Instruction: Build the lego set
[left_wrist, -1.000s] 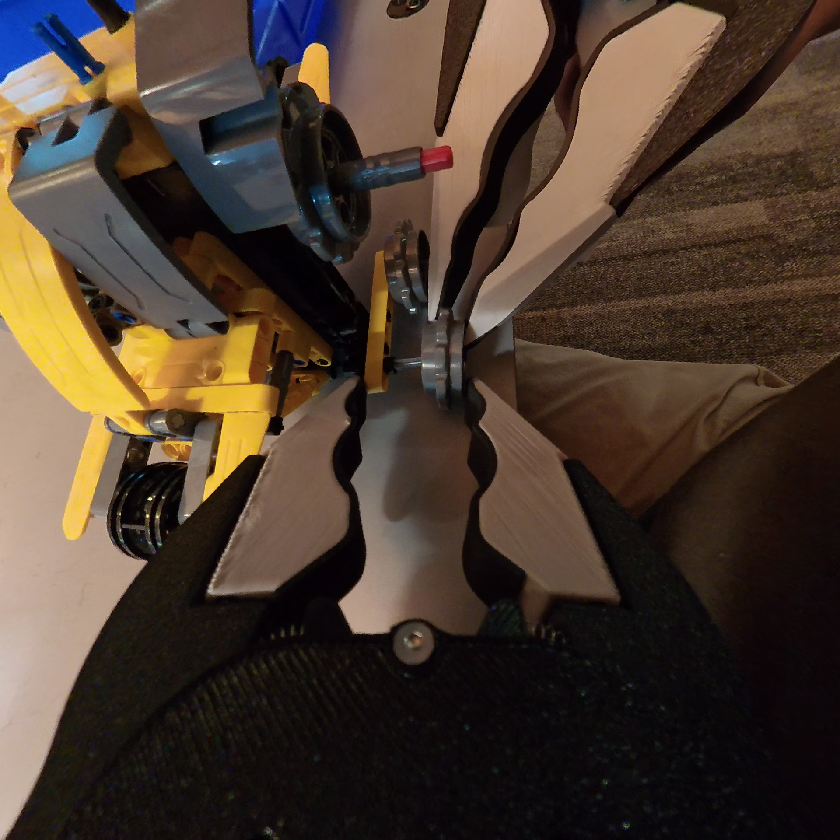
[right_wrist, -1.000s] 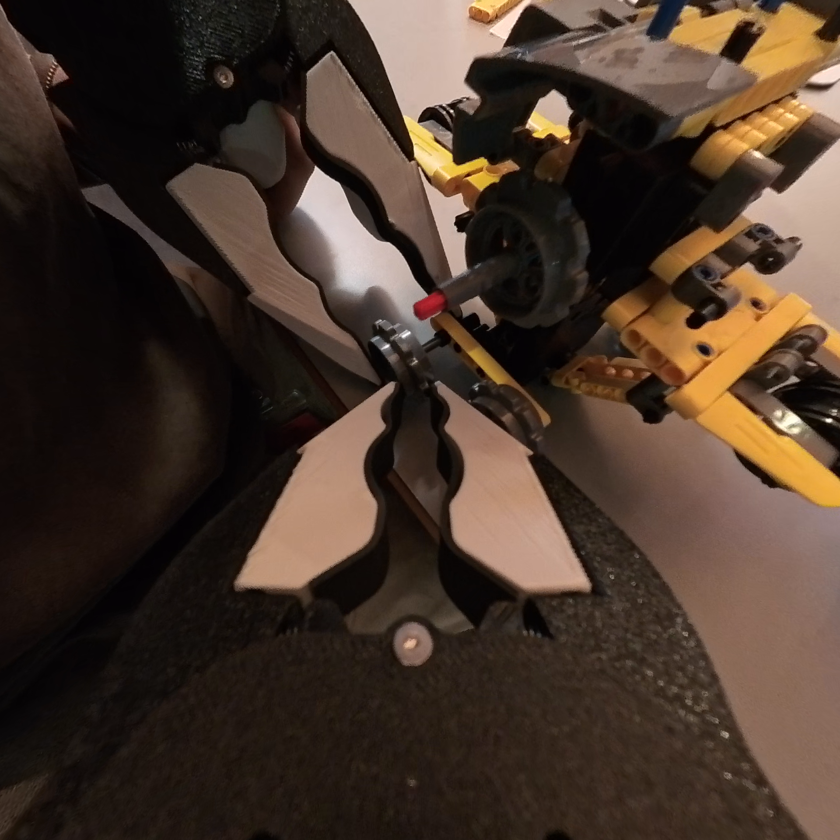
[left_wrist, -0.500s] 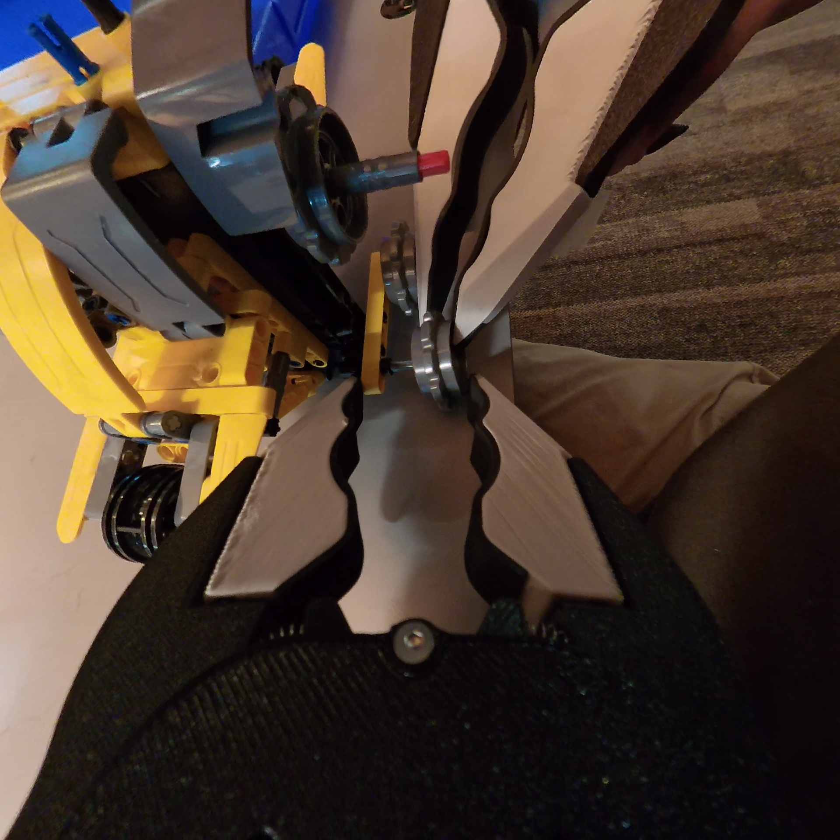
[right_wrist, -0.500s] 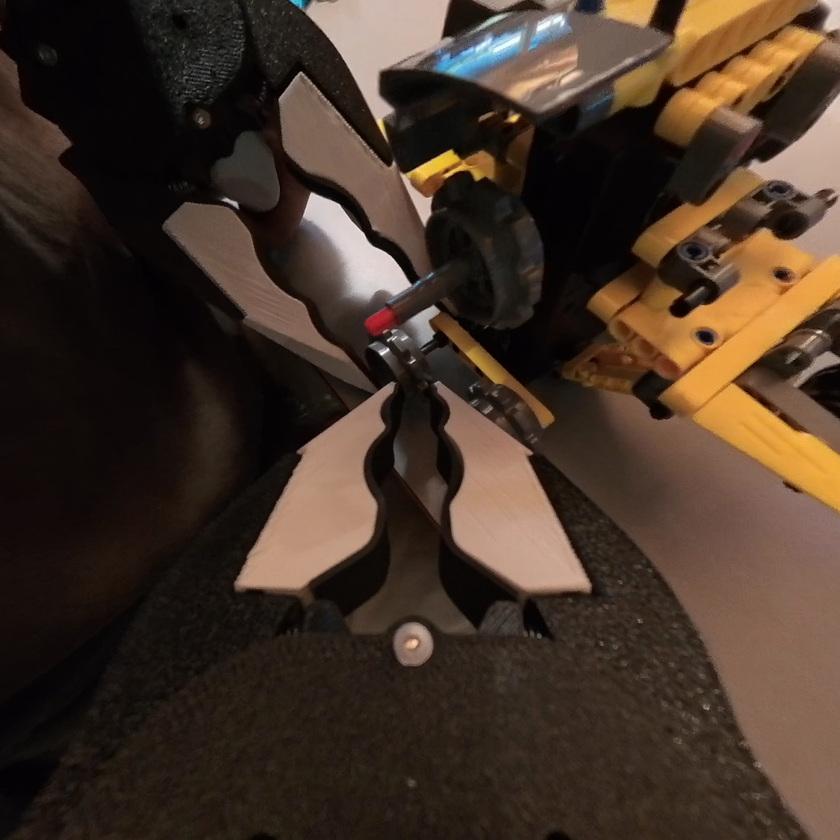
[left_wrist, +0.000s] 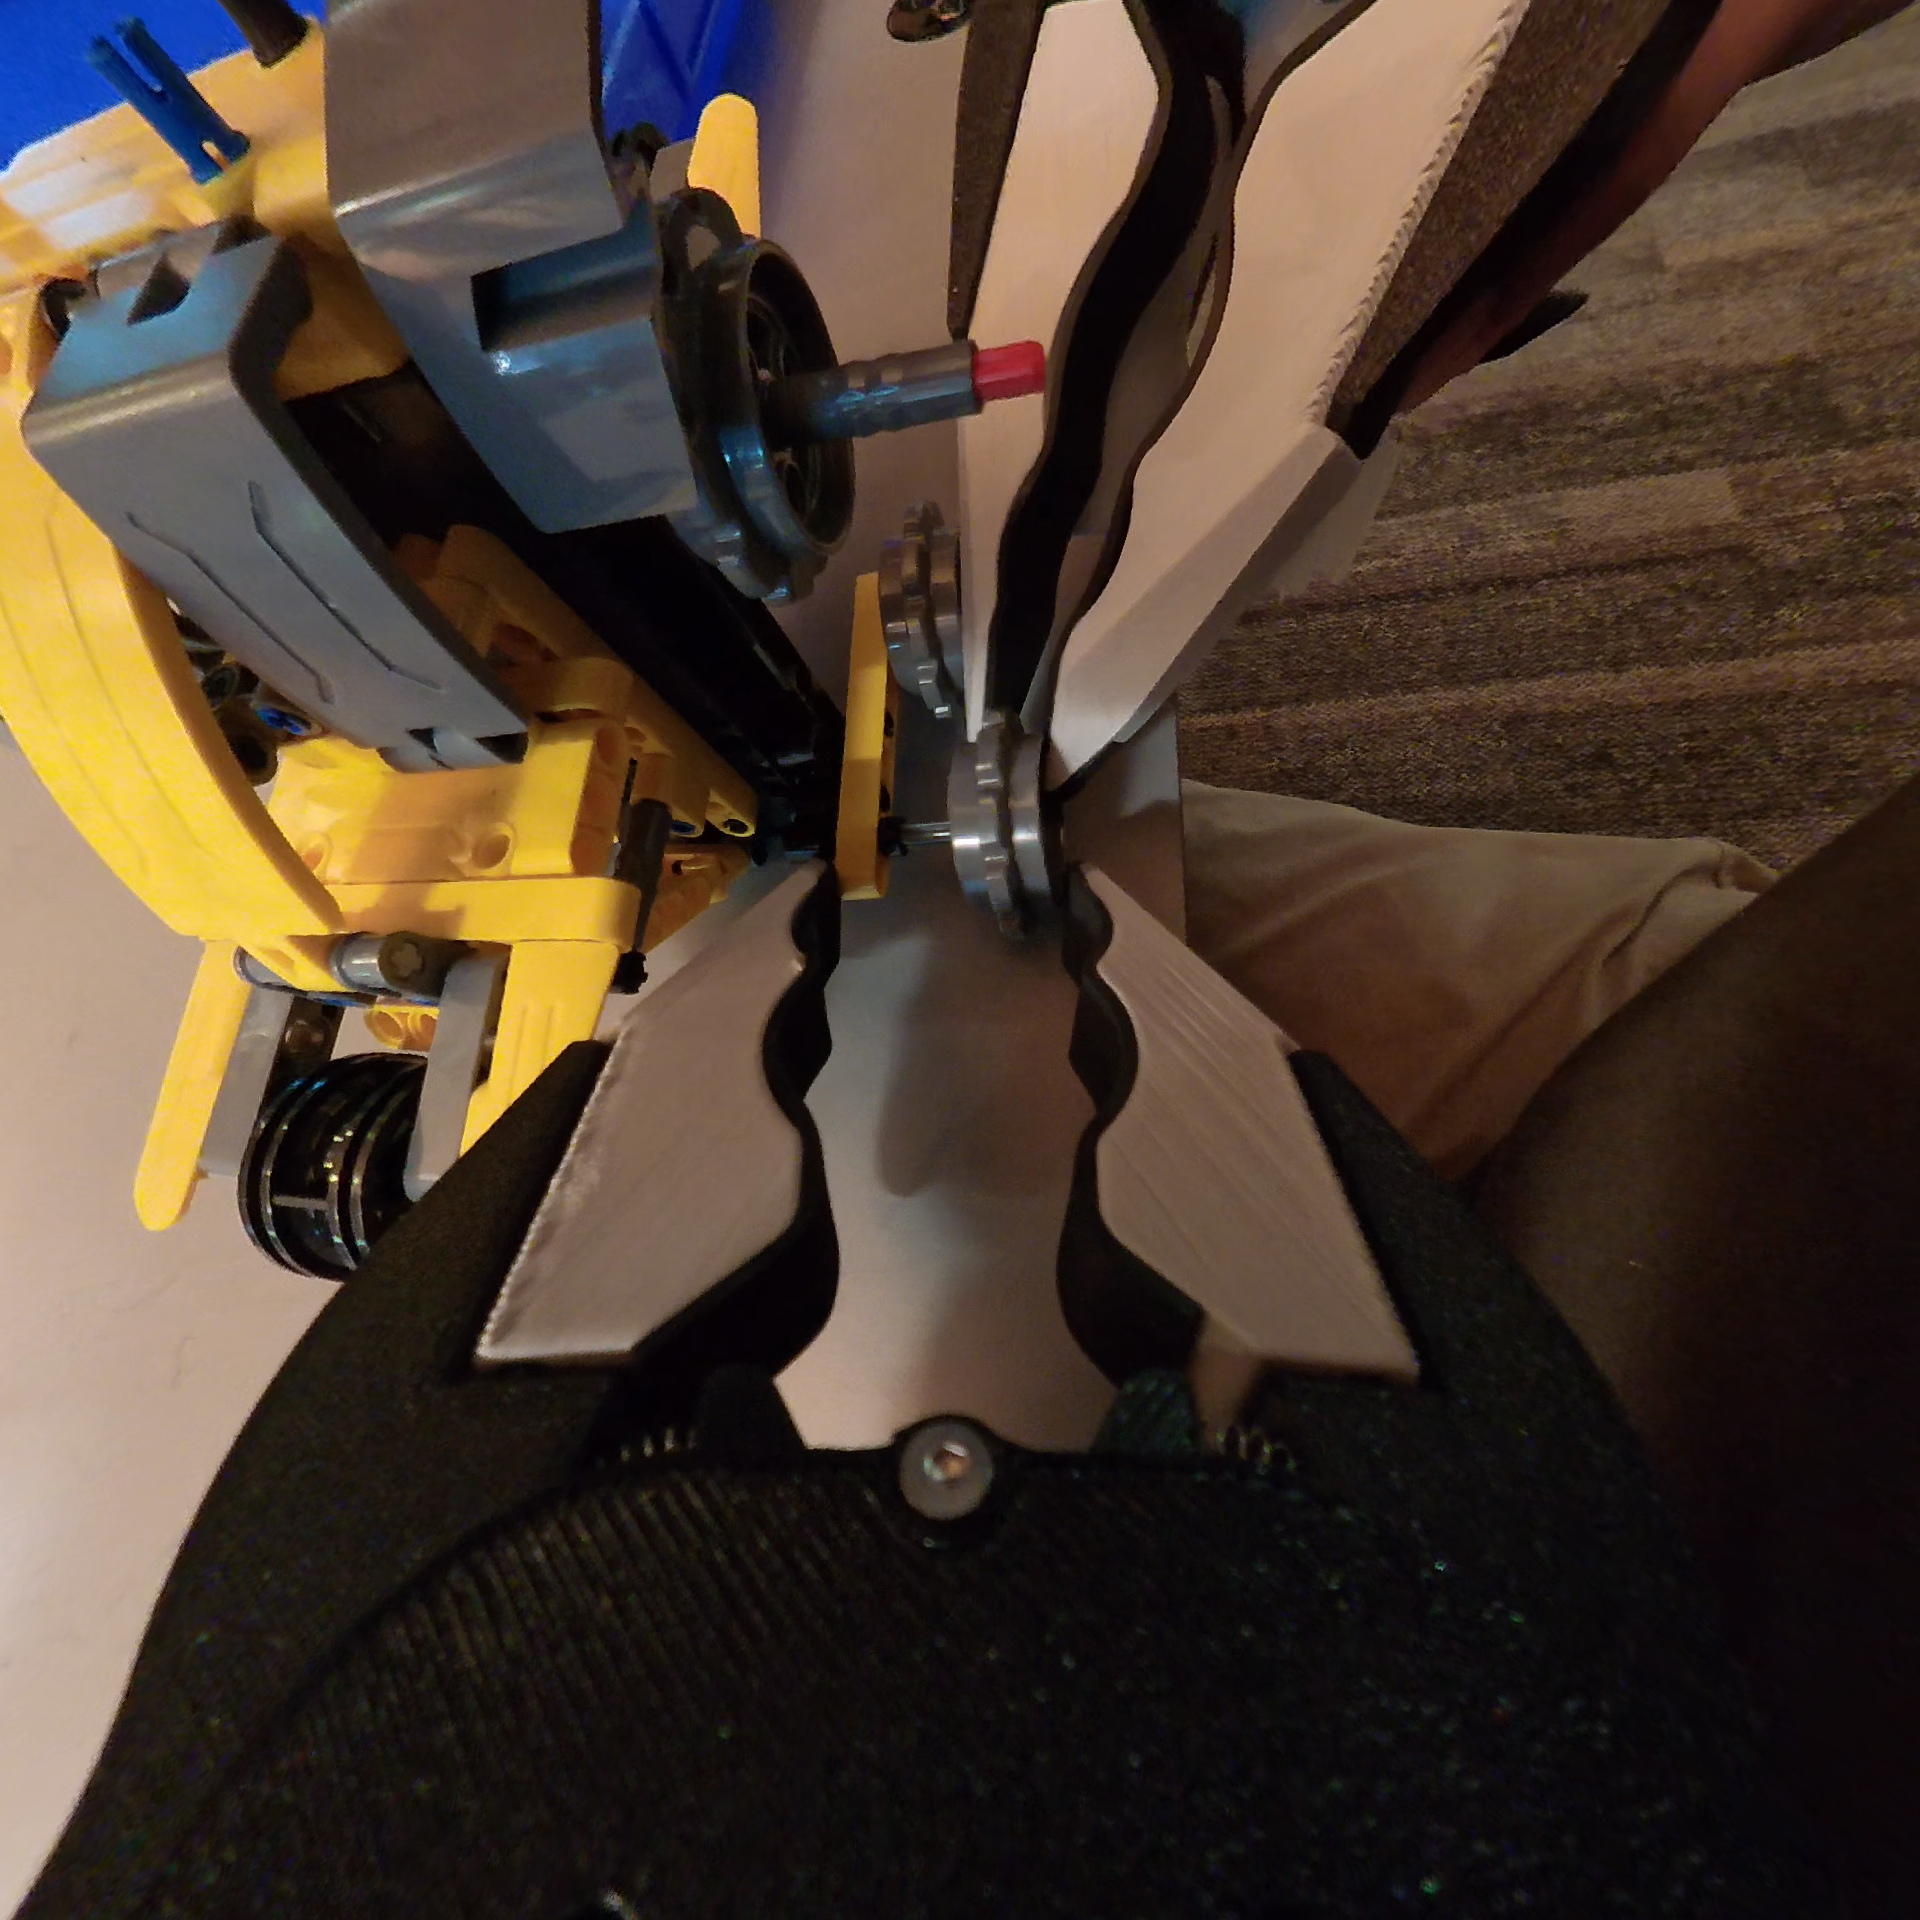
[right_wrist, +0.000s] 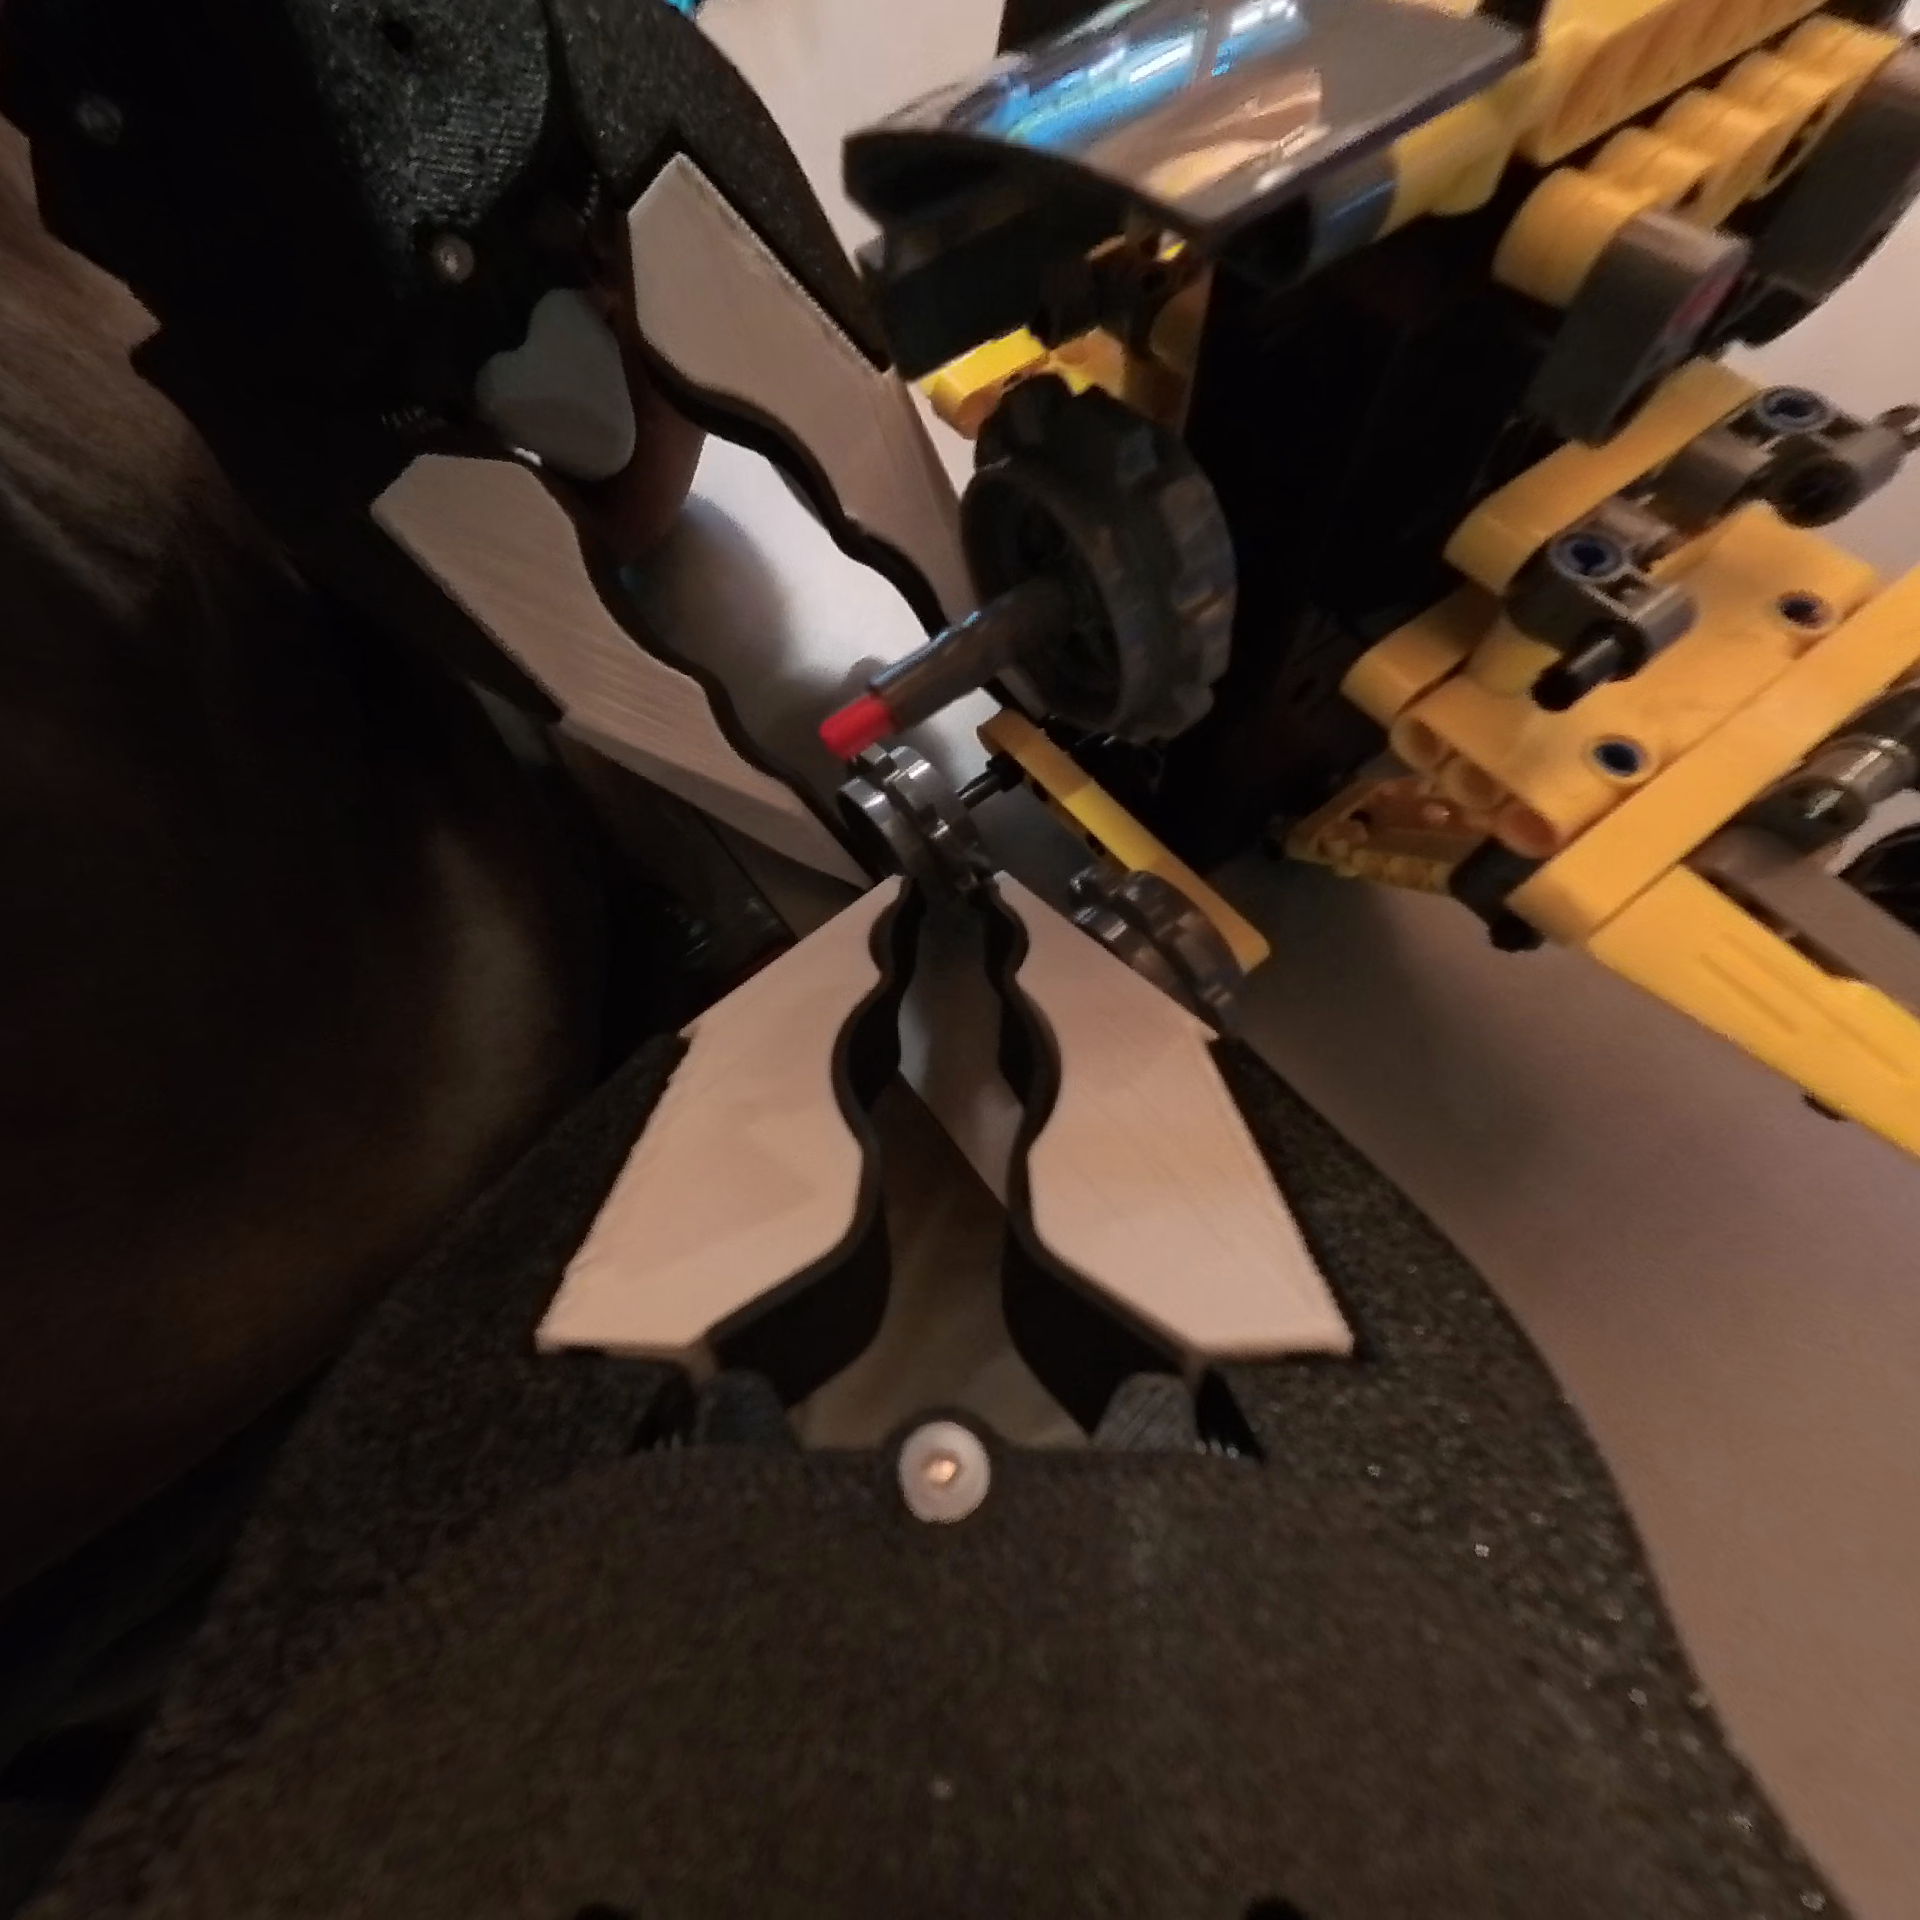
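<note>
A yellow and grey brick-built vehicle (left_wrist: 468, 831) lies tilted on a pale table; it also fills the upper right of the right wrist view (right_wrist: 1558, 727). A thin axle sticks out of its yellow beam (left_wrist: 868, 769) and carries a grey gear (left_wrist: 992, 821). My right gripper (right_wrist: 940, 899) is shut on that gear (right_wrist: 914, 816); it reaches down from above in the left wrist view (left_wrist: 1029, 717). My left gripper (left_wrist: 945, 883) is open. Its jaws straddle the beam end and the gear, and its right finger touches the gear.
A dark wheel (left_wrist: 769, 416) with a red-tipped axle (left_wrist: 1003, 369) sits just above the gear. A second grey gear (left_wrist: 920, 613) sits on the beam. A blue bin (left_wrist: 665, 62) stands behind. Carpet (left_wrist: 1662, 520) and a person's tan trouser leg (left_wrist: 1403, 956) lie right of the table edge. Left and right tips are no more than a few centimetres apart.
My right gripper has swung more upright and shifted slightly left, nudging the gear a little toward the yellow beam. My left gripper and the vehicle have stayed put.
</note>
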